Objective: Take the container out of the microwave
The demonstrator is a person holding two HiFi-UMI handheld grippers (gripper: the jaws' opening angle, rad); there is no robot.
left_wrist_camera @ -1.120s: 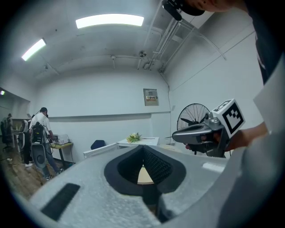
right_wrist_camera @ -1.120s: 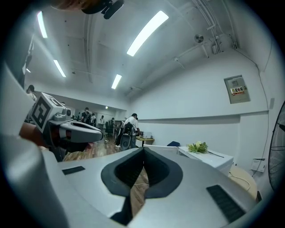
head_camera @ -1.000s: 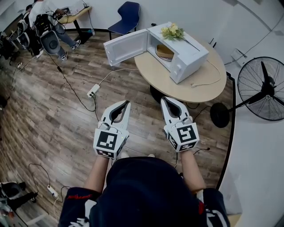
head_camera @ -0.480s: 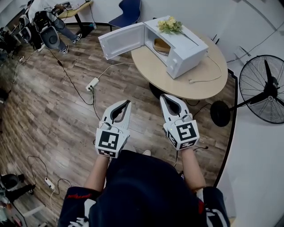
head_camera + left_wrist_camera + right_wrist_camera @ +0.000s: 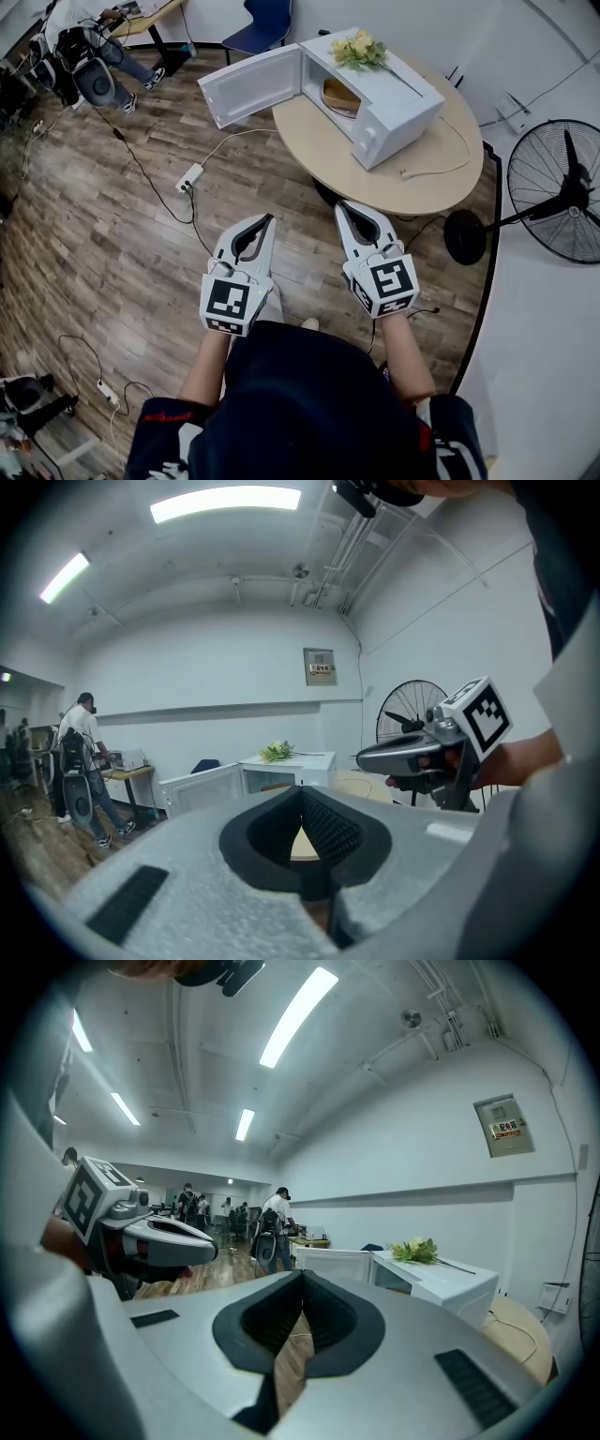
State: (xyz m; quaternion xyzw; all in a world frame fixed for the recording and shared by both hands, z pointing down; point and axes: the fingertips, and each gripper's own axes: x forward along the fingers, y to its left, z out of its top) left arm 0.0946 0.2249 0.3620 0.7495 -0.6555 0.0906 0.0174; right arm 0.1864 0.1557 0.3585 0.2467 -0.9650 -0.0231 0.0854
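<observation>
Microwave (image 5: 389,94) door (image 5: 248,86) stood open, exposing container (image 5: 339,97); I held left gripper (image 5: 267,219) and right gripper (image 5: 344,207) clenched, empty, well short.

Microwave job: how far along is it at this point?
Done: the microwave door stands open, showing the container inside the microwave. In hand: nothing; the left gripper and right gripper are both shut, empty, short of the table. Left: reach in, grip the container, bring it out.
</observation>
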